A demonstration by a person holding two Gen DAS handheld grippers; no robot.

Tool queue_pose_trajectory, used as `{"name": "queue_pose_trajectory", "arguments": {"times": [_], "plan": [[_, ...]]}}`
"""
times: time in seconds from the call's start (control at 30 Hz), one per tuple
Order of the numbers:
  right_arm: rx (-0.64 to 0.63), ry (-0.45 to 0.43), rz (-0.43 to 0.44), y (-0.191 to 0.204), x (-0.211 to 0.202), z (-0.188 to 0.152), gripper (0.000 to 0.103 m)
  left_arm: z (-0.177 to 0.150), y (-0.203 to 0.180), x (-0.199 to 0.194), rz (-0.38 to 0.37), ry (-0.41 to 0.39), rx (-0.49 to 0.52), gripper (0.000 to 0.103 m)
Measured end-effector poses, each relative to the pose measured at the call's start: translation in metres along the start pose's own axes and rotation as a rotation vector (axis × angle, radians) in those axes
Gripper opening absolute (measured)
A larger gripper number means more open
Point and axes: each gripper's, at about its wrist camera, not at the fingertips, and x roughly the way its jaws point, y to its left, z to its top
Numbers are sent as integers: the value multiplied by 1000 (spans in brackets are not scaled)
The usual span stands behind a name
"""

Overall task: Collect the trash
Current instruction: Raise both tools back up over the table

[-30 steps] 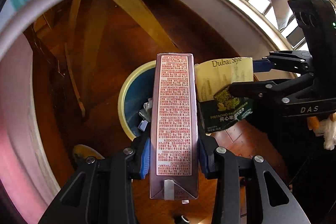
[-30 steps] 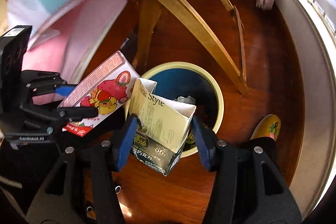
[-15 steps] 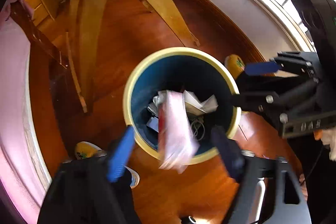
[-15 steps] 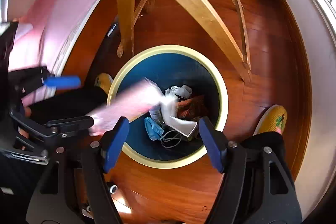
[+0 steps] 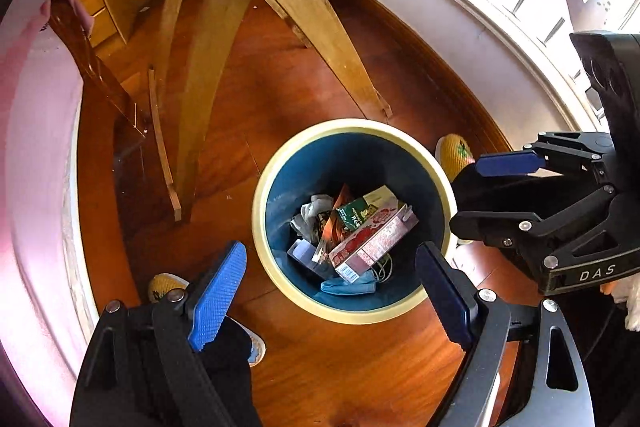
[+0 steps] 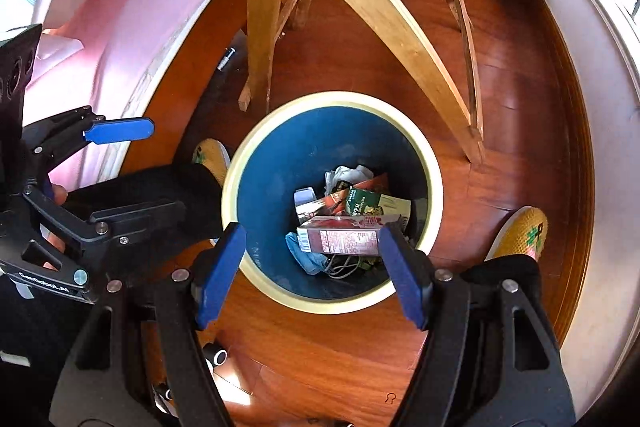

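I see open air above the bin [image 5: 434, 163], wooden legs [image 5: 304, 7] crowding its far side, and my shoes [image 6: 520, 233] flanking it on the floor [image 5: 320, 359].

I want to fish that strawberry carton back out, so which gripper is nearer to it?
Hard to call; the right looks marginally nearer. The right gripper and left gripper both hover open above the bin, where the strawberry carton lies on top.
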Motion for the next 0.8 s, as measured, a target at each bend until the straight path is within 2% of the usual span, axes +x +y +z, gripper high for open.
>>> {"name": "queue_pose_trajectory", "arguments": {"times": [0.23, 0.4, 0.6, 0.8], "plan": [[34, -20, -21, 10, -32, -3, 67, -1, -7, -37, 11, -32, -64, 88], [74, -48, -13, 18, -70, -8, 67, -2, -17, -85, 6, -86, -91, 88], [47, -113, -31, 40, -136, -10, 67, 6, -24, -169, 22, -133, -145, 88], [-68, -226, -33, 79, -227, 0, 67, 23, -26, -263, 76, -220, -173, 88]]}}
